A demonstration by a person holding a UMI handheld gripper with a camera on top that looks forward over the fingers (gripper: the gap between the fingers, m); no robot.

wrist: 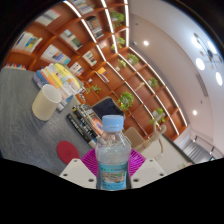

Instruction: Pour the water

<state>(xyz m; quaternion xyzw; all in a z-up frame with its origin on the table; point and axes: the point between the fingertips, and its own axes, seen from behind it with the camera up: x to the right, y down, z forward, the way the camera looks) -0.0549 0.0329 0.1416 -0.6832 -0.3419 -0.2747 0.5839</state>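
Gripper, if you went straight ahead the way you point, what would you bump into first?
Nothing before the clear plastic water bottle with the blue label: it already stands between the gripper's fingers. Beyond it, probably the dark clutter on the grey table, though depth is unclear.

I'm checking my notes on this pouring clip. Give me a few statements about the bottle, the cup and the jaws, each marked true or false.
1. The water bottle stands between the gripper's jaws. True.
2. The bottle's cap is off. False: a white cap sits on it.
3. A cream cup stands on the table, beyond the bottle to one side. True.
4. The cup lies on its side. False: it stands upright.
5. A red disc lies on the table near the bottle. True.
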